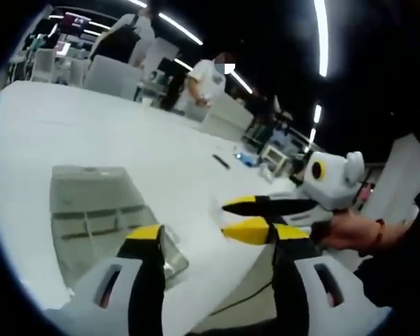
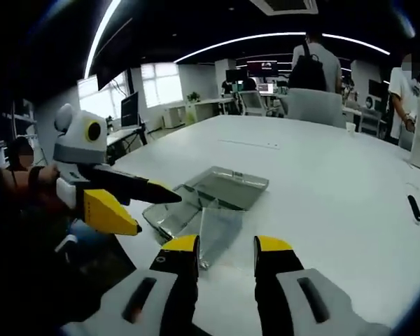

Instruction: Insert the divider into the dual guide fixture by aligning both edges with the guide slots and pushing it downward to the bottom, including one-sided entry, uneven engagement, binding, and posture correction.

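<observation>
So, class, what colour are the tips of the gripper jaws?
Yellow tips on black jaws, clearest on the right gripper in the right gripper view.

Clear, tray-like dual guide fixture (image 2: pixel 220 190) lying flat on the white table near its edge — ribbed guide slots faintly visible inside (image 1: pixel 101 220). Transparent divider (image 2: pixel 217 234) tilted, one edge touching the fixture's near rim, leaning outward — not seated in the slots.

Both views low, near – facing clear fixture (image 1: pixel 101 210) (image 2: pixel 210 196) from opposite sides.
</observation>
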`<state>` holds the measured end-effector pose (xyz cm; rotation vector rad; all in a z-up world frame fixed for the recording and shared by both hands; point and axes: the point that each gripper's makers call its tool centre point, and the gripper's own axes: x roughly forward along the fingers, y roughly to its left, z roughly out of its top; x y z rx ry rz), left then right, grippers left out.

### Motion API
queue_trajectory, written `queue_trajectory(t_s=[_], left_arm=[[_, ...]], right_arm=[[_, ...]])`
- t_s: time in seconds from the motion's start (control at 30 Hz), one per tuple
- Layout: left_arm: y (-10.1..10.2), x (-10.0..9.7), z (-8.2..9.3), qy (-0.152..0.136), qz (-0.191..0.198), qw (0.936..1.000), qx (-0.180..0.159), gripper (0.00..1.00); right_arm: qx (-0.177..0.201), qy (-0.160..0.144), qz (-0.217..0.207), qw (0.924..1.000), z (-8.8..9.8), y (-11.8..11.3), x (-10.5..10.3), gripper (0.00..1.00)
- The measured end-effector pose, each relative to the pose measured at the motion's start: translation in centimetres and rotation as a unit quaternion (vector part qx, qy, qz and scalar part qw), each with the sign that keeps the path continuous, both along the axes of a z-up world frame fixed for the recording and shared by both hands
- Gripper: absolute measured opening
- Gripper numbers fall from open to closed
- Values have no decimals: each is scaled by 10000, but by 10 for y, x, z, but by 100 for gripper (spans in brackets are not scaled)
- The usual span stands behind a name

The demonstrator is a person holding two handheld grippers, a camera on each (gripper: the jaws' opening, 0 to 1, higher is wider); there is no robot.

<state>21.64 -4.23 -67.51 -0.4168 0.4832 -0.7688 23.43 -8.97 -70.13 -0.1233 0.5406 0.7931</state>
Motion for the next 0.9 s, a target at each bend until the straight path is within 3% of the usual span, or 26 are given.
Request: queue_trajectory(t_s=[0.1,0.43,0.9], left_arm=[[-3,-2,4,67,39,9997,-247,52],[-12,-8,2,225,-96,9991,-354,40],[-4,-2,3,258,106,9976,-632,23]], right_arm=[[-4,-45,26,10000,3,0,-3,26],[5,-72,52,10000,6,1,-9,26],[95,-189,249,9995,14,16,-16,26]])
